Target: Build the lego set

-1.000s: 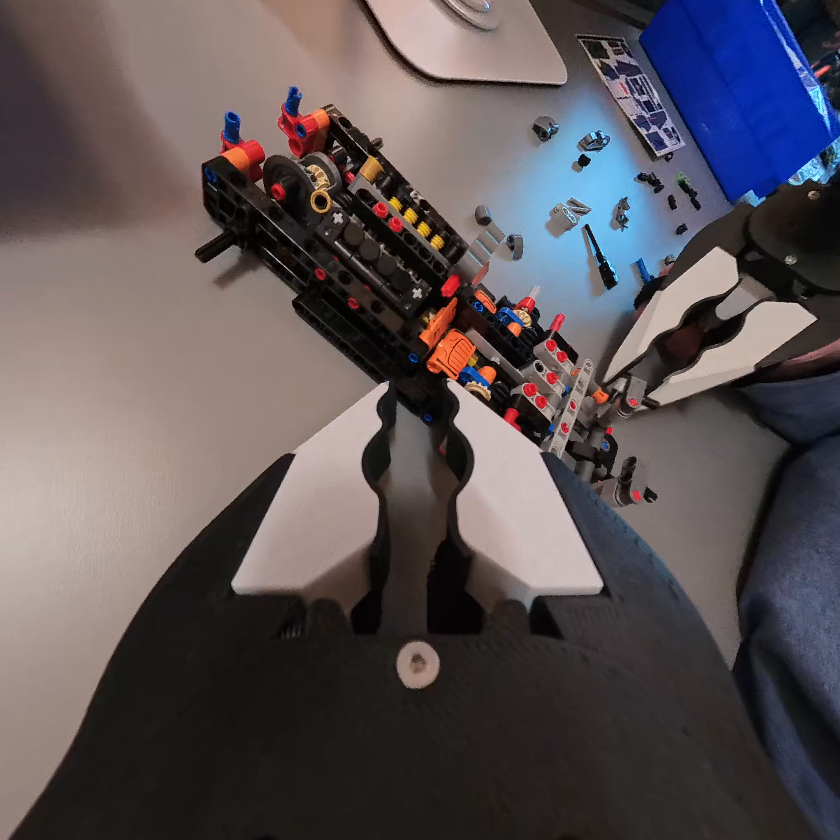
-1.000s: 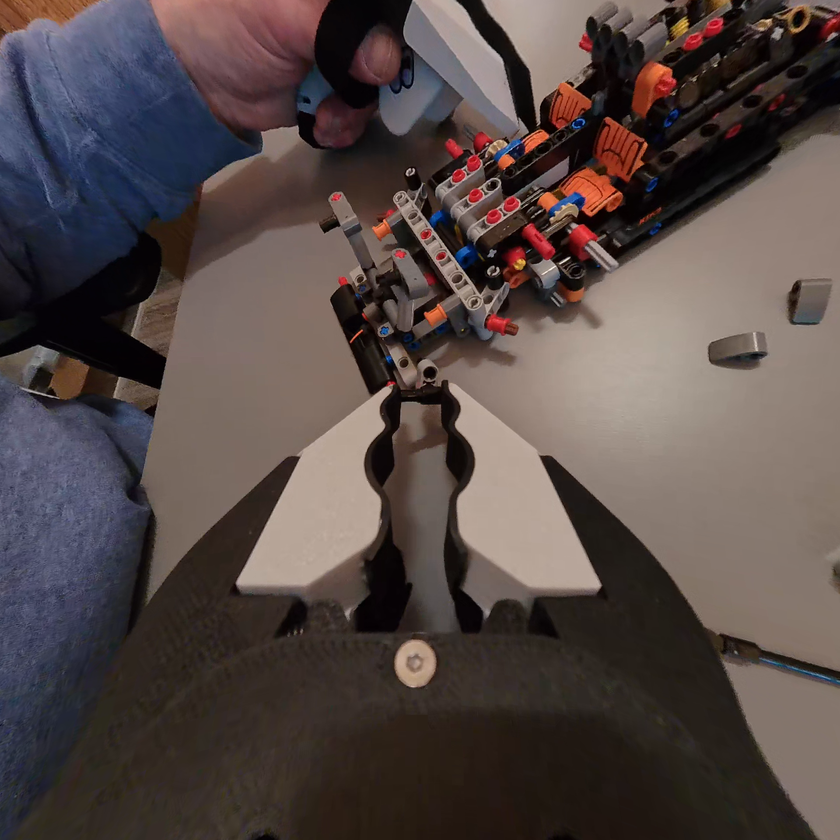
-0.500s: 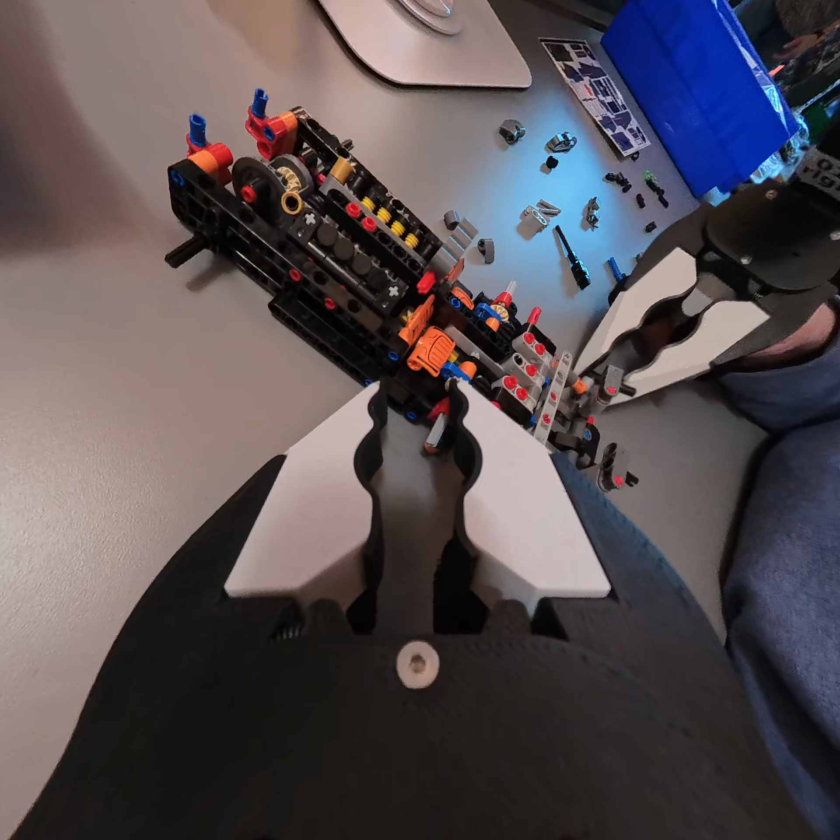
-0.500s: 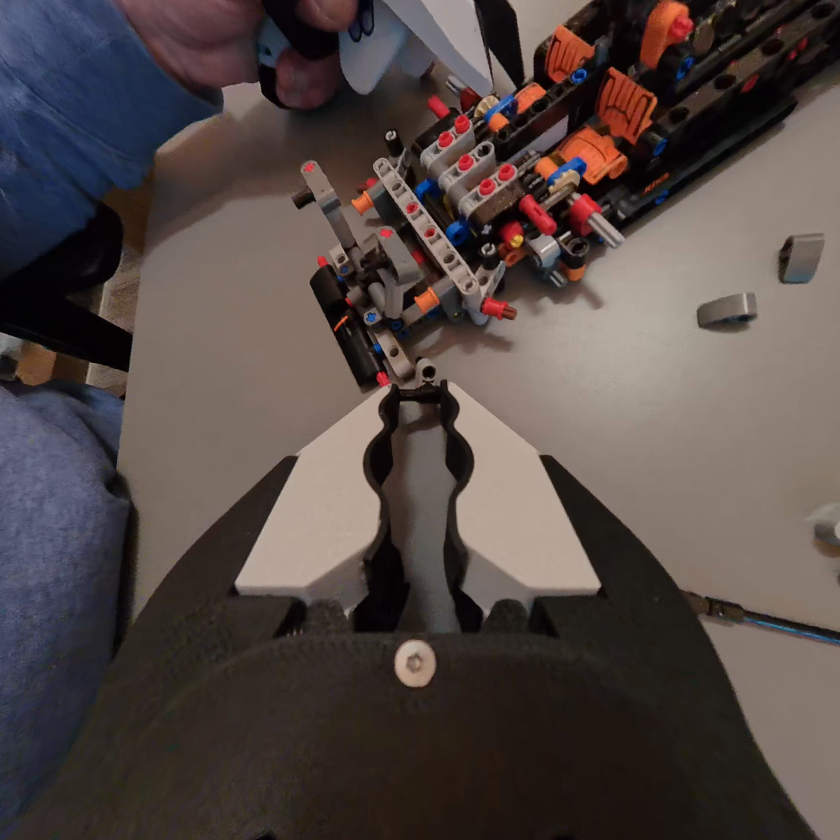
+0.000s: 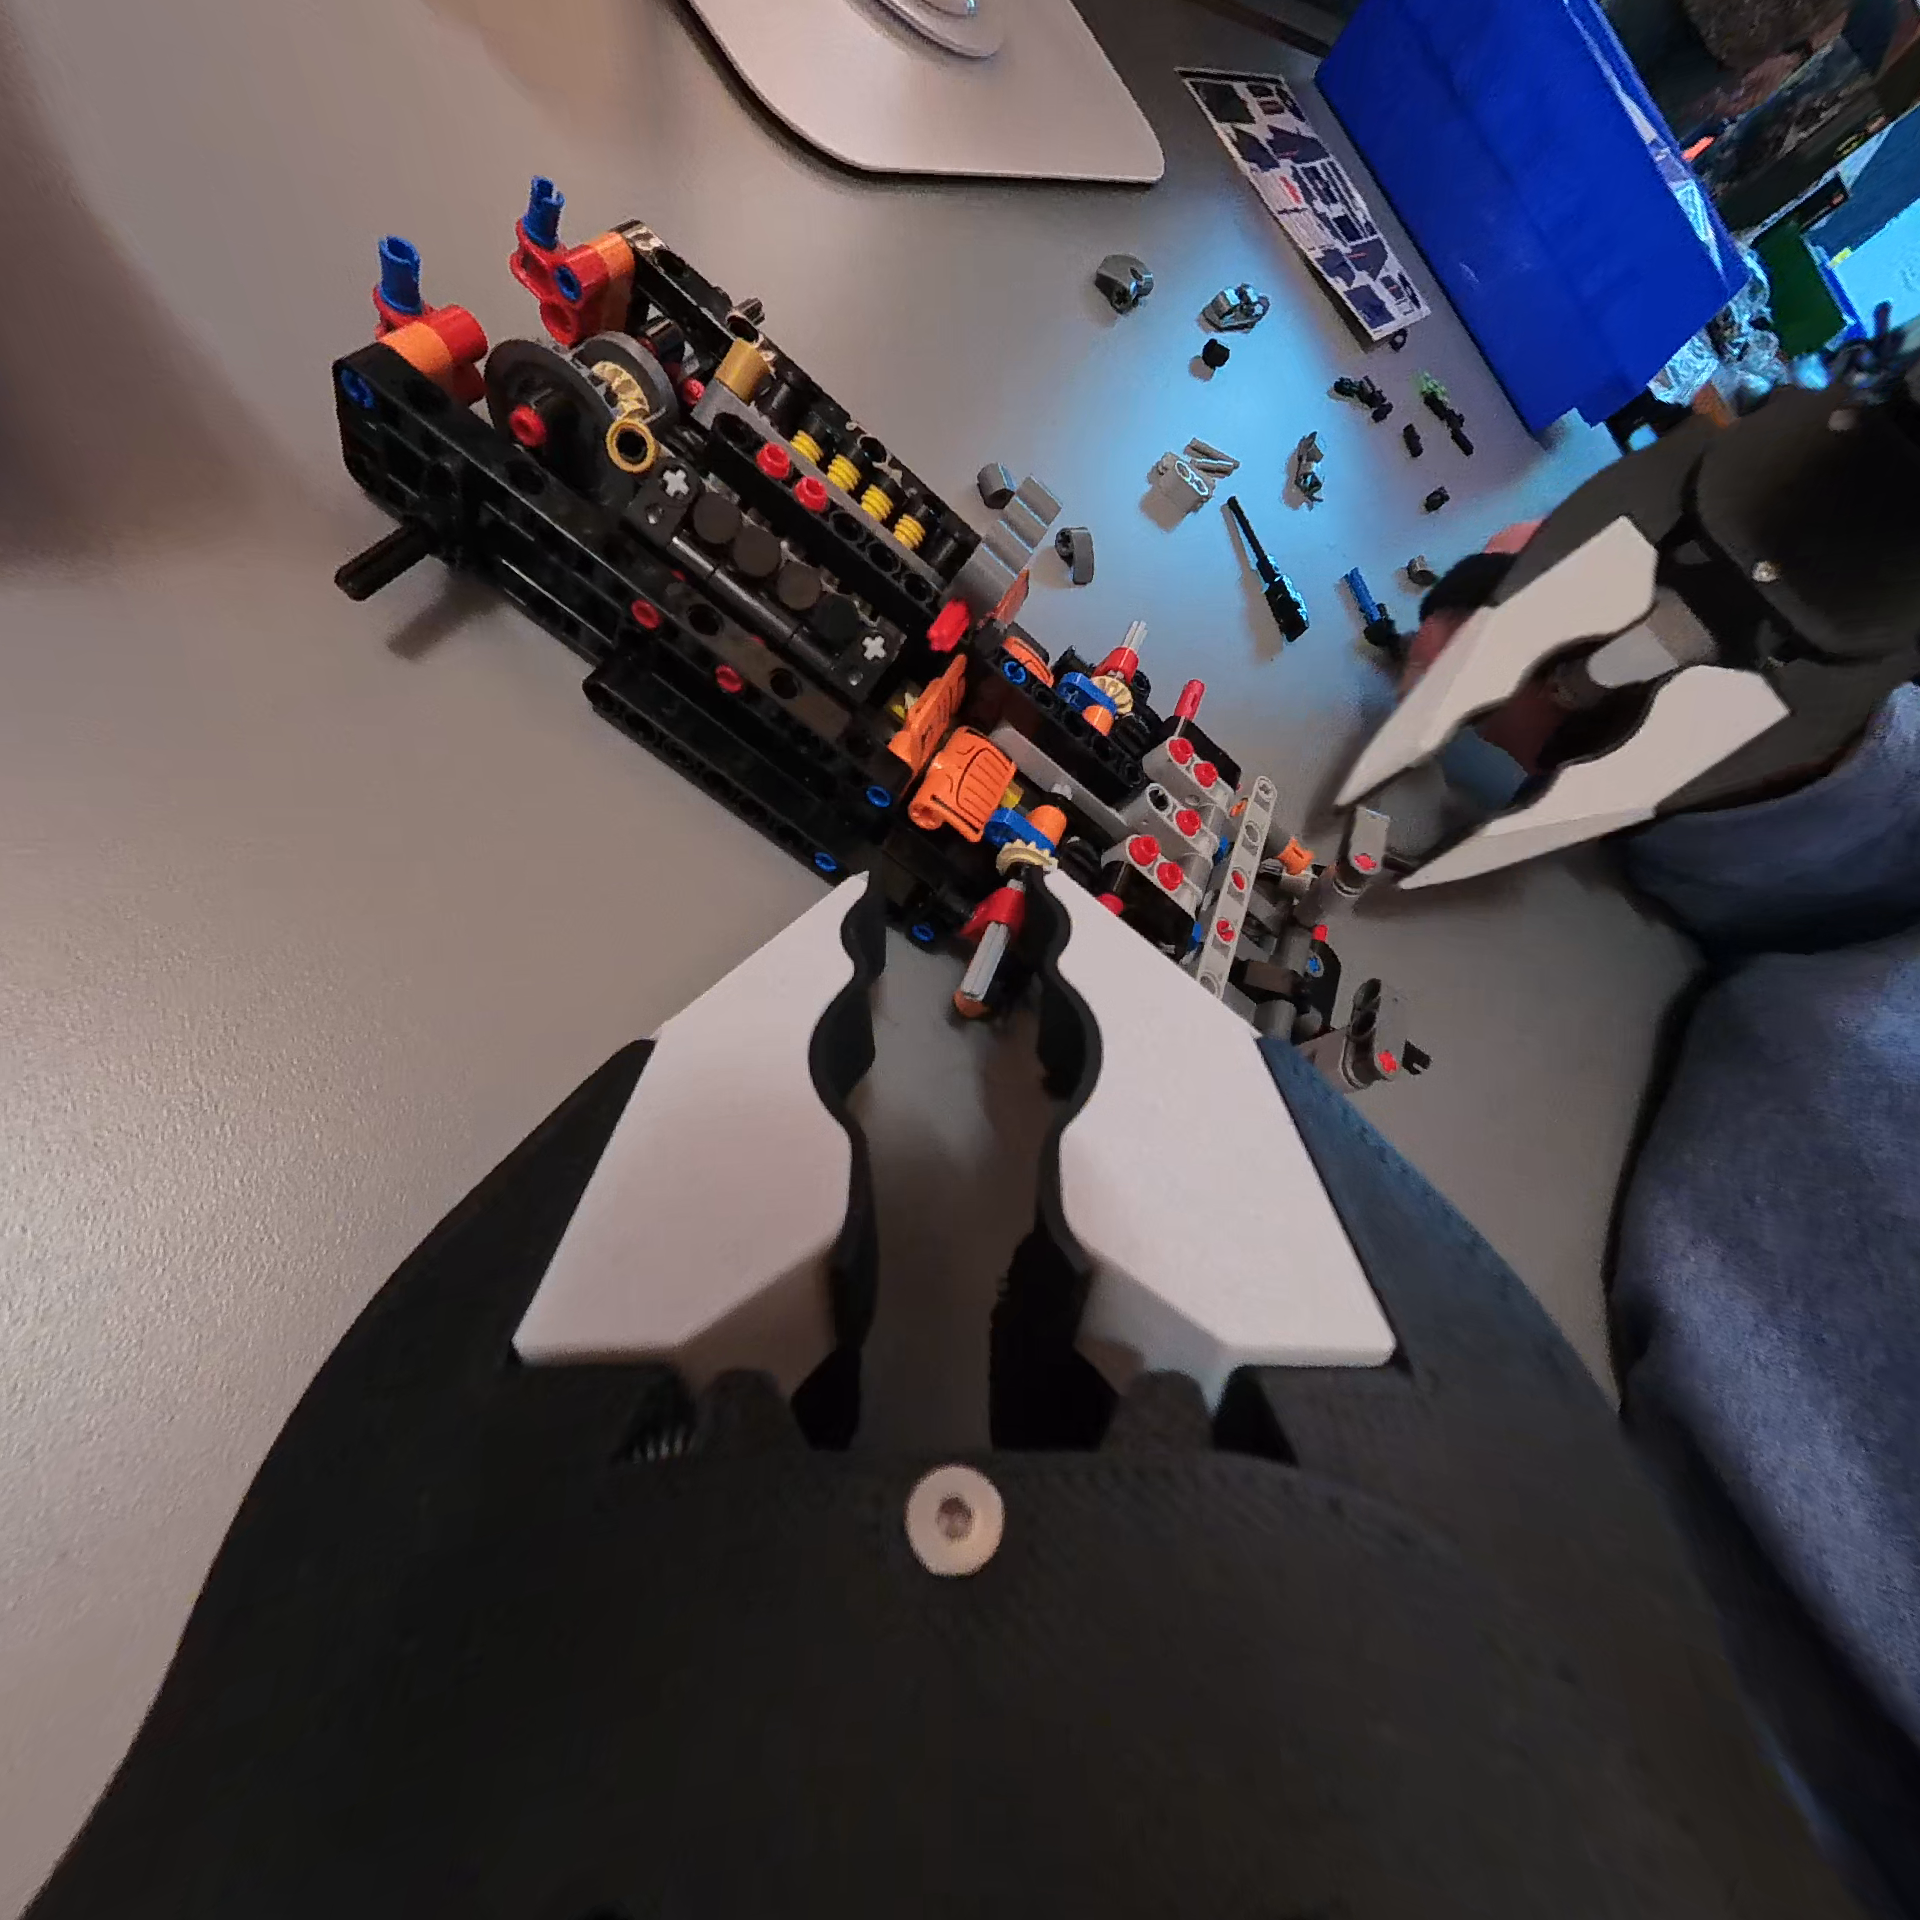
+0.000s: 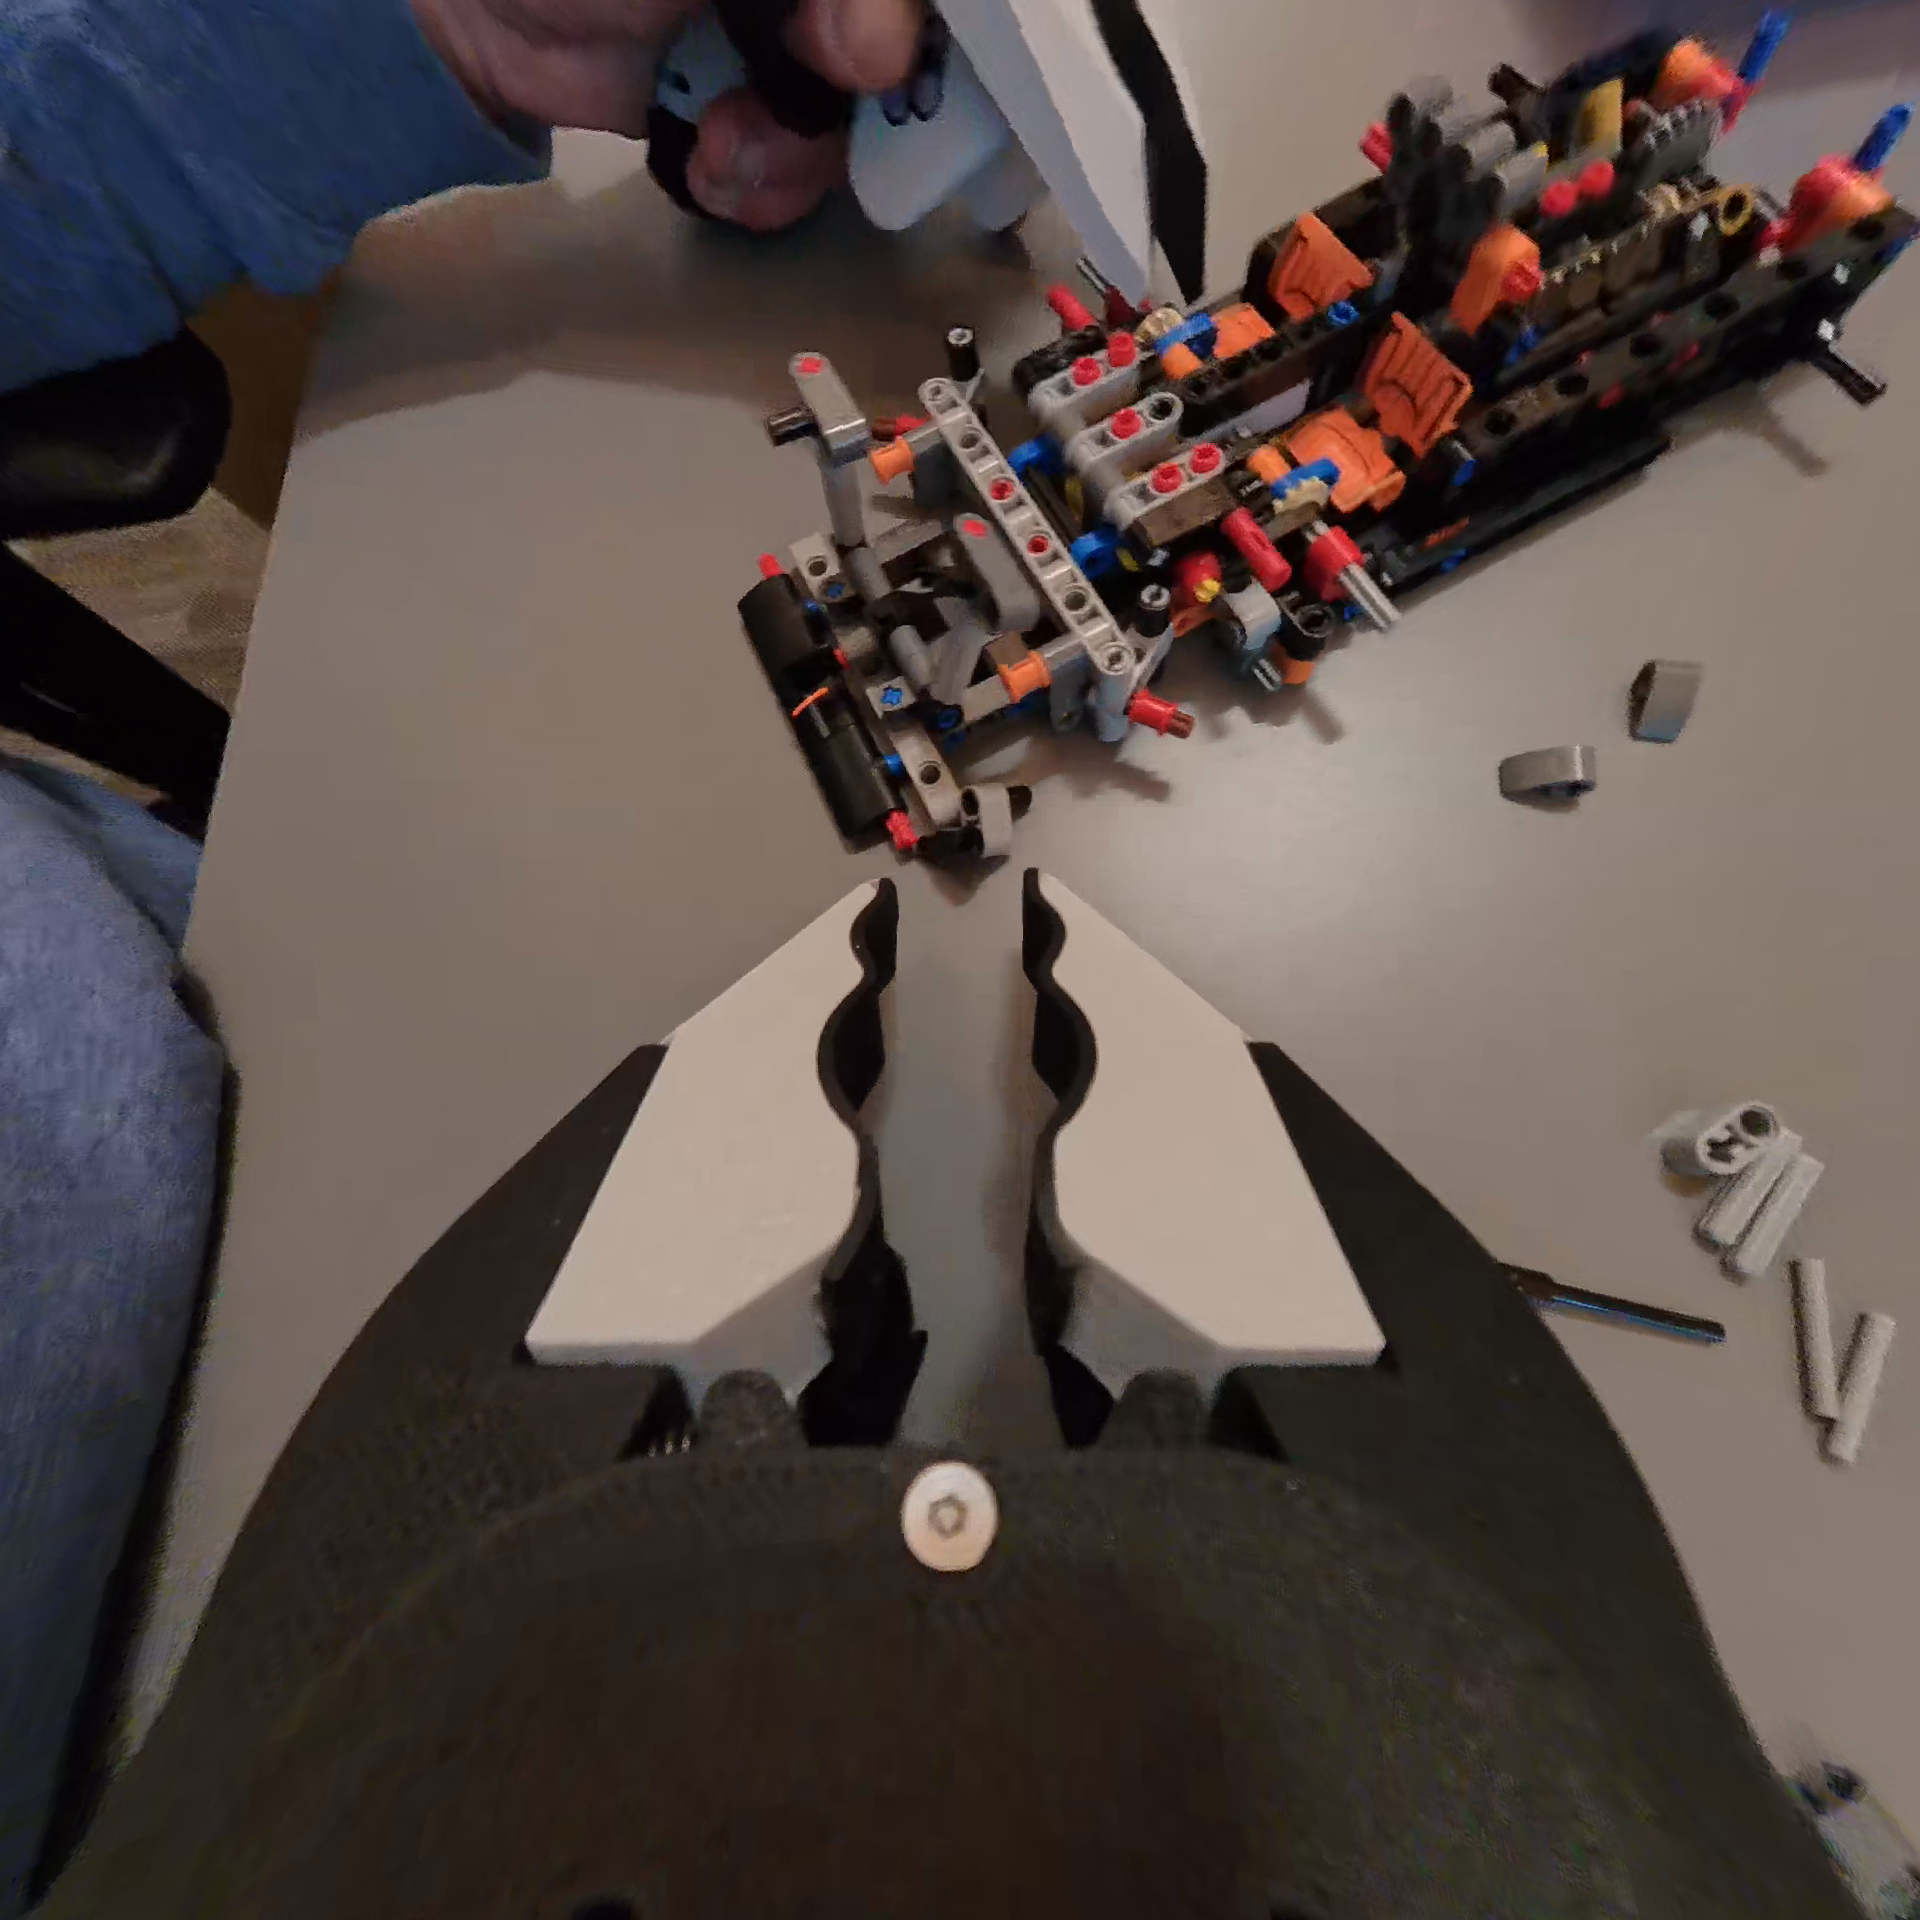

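A long, partly built lego model (image 5: 790,623) lies flat on a grey tabletop (image 5: 260,987), its long axis running from the black beam end with blue and red pins, deep in on the tabletop, to the grey linkage end near the edge where a person in blue sits. The left tool (image 5: 956,904) has its fingers spread, with a red-collared grey axle (image 5: 992,940) sticking out of the model's side between the tips; no pad visibly presses it. The right tool (image 6: 954,883) is likewise spread and holds nothing, its tips just short of a small grey connector (image 6: 987,816) at the model's linkage end.

Only the left wrist view takes in the far part of the tabletop: a silver monitor foot (image 5: 935,94), a sticker sheet (image 5: 1314,197), a blue box (image 5: 1507,197) and a scatter of small dark and grey parts (image 5: 1278,499) under bluish light. Only the right wrist view shows the hand (image 6: 665,83) gripping the left tool's handle, a blue sleeve (image 6: 208,156), two curved grey pieces (image 6: 1600,738), a cluster of grey pins (image 6: 1756,1195), a thin dark axle (image 6: 1621,1317) and a strip of wood floor (image 6: 249,395) beyond the tabletop's edge.
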